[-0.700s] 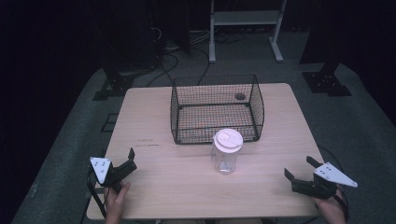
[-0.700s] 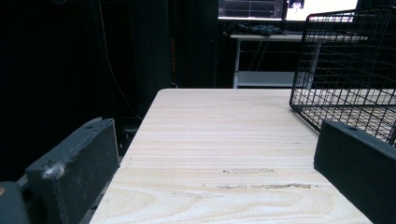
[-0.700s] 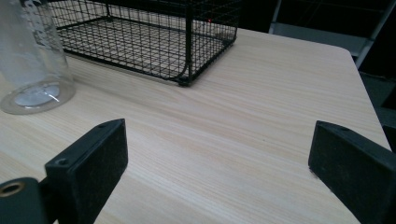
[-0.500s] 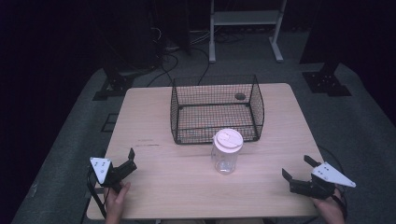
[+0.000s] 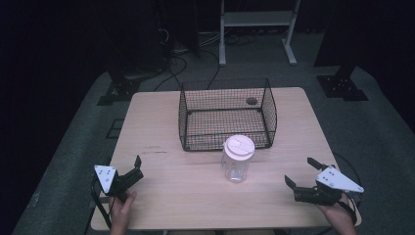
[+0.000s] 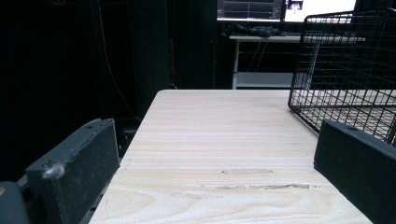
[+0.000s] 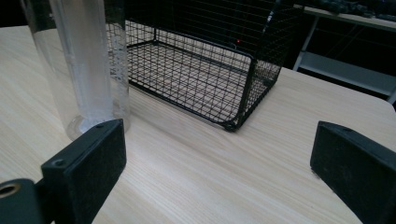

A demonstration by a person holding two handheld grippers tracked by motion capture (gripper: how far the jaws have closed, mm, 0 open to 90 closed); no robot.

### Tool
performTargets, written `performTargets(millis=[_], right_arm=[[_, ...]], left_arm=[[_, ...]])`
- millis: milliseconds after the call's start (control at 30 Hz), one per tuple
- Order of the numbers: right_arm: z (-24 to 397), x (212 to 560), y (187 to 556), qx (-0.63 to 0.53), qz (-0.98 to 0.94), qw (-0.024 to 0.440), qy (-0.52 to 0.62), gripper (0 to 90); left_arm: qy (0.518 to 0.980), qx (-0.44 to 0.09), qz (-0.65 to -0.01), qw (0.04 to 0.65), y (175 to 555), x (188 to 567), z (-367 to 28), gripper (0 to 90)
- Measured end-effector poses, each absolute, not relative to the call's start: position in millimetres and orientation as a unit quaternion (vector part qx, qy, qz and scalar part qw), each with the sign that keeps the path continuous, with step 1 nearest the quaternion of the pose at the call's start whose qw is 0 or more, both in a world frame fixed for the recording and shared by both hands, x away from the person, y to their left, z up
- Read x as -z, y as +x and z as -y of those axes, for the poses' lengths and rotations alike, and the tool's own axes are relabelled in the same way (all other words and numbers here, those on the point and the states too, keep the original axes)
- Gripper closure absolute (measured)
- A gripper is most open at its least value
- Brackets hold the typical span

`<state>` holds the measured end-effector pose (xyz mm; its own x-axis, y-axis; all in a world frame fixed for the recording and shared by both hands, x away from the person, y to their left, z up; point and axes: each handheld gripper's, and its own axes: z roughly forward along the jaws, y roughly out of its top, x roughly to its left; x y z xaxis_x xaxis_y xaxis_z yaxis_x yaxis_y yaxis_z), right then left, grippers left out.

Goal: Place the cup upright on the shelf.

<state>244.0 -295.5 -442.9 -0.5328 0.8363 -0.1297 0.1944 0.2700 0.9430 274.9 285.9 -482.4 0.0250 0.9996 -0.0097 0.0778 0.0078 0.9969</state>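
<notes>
A clear jar (image 5: 237, 166) with a white lid (image 5: 239, 146) stands upright on the wooden table (image 5: 161, 127), just in front of a black wire basket (image 5: 227, 115). My left gripper (image 5: 137, 168) sits open at the table's front left, with nothing between its jaws. From the left gripper view the basket (image 6: 345, 70) is ahead to the right of my left gripper (image 6: 215, 158). My right gripper (image 5: 298, 170) is open at the front right, pointing toward the jar. In the right gripper view the jar (image 7: 84, 65) rises just beyond the left jaw of my right gripper (image 7: 219, 163), and the basket (image 7: 196, 70) lies behind it.
A small dark round spot (image 5: 252, 101) shows at the basket's far side. Behind the table stands a white frame (image 5: 257, 24) amid dark stands and cables on the floor. Bare tabletop lies between the two grippers and left of the basket.
My right gripper has shifted a little to the left, toward the jar. The left gripper, jar and basket have not moved.
</notes>
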Motion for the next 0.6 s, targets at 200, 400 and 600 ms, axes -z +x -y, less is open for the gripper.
performTargets(millis=[200, 400, 600], right_arm=[[284, 437, 246, -0.493, -0.734, 0.324, 0.338, 2.9], [268, 432, 249, -0.497, -0.741, 0.322, 0.317, 2.9], [250, 429, 252, -0.497, -0.752, 0.316, 0.295, 2.9]], left_arm=[[0.524, -0.472, -0.515, 0.488, 275, 482, -286, 0.0], [0.524, -0.472, -0.514, 0.488, 275, 482, -286, 0.0], [0.523, -0.472, -0.515, 0.488, 275, 482, -286, 0.0]])
